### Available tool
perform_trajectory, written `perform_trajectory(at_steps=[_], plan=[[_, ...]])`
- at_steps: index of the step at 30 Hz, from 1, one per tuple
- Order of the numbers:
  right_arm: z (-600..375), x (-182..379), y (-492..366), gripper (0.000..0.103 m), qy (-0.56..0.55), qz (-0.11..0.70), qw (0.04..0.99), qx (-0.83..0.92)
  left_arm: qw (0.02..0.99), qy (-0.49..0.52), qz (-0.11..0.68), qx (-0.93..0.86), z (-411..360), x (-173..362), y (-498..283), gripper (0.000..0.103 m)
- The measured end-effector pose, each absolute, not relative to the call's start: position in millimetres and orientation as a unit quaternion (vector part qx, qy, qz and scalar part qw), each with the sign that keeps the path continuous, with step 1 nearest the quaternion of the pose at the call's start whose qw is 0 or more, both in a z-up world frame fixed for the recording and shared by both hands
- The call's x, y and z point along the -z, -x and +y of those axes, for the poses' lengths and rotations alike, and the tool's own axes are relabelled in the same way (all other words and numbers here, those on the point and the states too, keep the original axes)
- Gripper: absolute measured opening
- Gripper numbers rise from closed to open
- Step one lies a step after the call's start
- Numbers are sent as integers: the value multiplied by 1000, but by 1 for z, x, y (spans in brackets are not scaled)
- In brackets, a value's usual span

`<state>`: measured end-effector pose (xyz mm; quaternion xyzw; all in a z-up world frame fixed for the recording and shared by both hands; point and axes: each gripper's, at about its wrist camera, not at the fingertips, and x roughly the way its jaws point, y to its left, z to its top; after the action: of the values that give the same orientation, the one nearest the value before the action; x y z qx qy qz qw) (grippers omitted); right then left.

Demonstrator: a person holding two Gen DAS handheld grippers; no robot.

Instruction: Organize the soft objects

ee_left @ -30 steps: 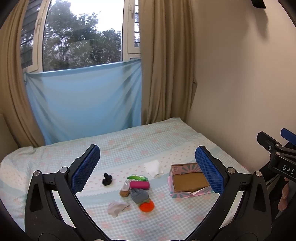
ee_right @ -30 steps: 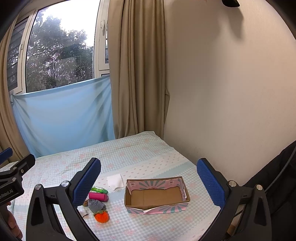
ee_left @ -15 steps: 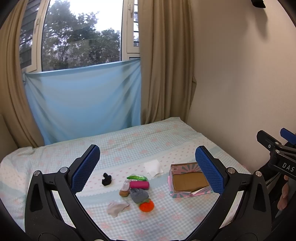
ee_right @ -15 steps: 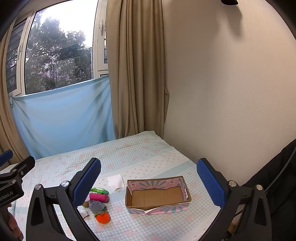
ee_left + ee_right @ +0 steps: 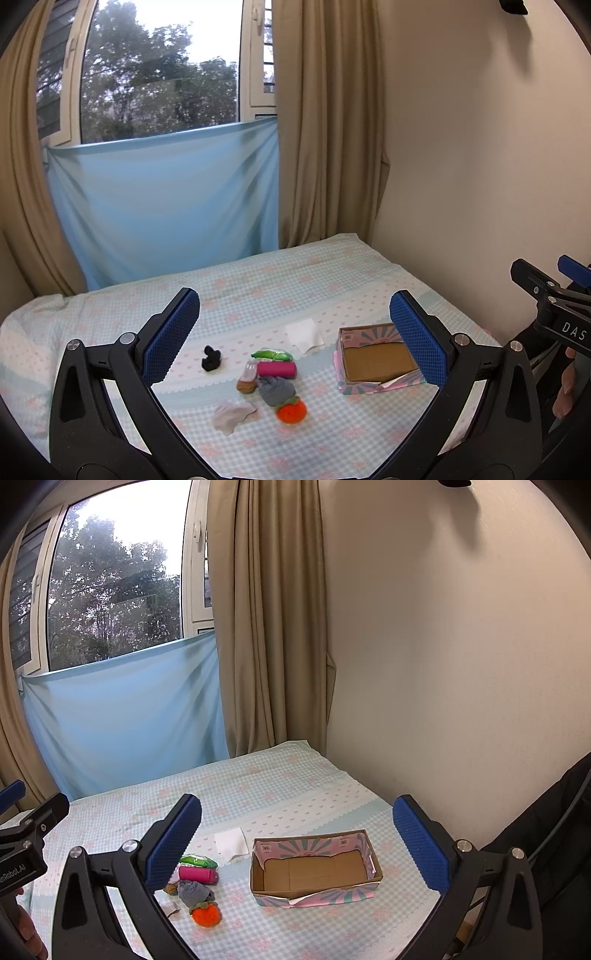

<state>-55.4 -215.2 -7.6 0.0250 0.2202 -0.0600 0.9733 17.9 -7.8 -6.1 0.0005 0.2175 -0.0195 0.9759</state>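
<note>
Small soft things lie in a cluster on the bed: an orange plush [image 5: 291, 410] [image 5: 206, 915], a grey sock [image 5: 276, 390] [image 5: 194, 891], a pink roll [image 5: 277, 369] [image 5: 198, 874], a green packet [image 5: 272, 355] [image 5: 197, 860], a white cloth [image 5: 232, 415], a brown item [image 5: 246, 384], a black item [image 5: 210, 358] and a white folded cloth [image 5: 304, 333] [image 5: 231, 842]. An open cardboard box [image 5: 380, 360] [image 5: 314, 871] stands empty to their right. My left gripper [image 5: 293, 336] and right gripper [image 5: 297, 834] are open, empty, held well above the bed.
The bed [image 5: 258, 288] has a light blue checked sheet. A wall [image 5: 443, 664] runs along its right side. Beige curtains [image 5: 325, 129] and a blue cloth [image 5: 166, 199] hang at the window behind. The right gripper's body shows at the left wrist view's right edge [image 5: 554, 314].
Both grippers have drifted slightly; the bed and its things sit a little lower in the views. Nothing was grasped or moved.
</note>
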Motion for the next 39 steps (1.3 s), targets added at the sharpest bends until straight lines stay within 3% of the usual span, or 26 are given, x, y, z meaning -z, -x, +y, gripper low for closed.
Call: perform_trajectory(at_steps=[26, 39], plan=[[-219, 7, 48, 103, -23, 237, 970, 43, 970, 7, 241, -2, -12, 2, -22, 102], [-175, 54, 31, 103, -14, 275, 961, -36, 957, 21, 284, -53, 56, 54, -2, 102]])
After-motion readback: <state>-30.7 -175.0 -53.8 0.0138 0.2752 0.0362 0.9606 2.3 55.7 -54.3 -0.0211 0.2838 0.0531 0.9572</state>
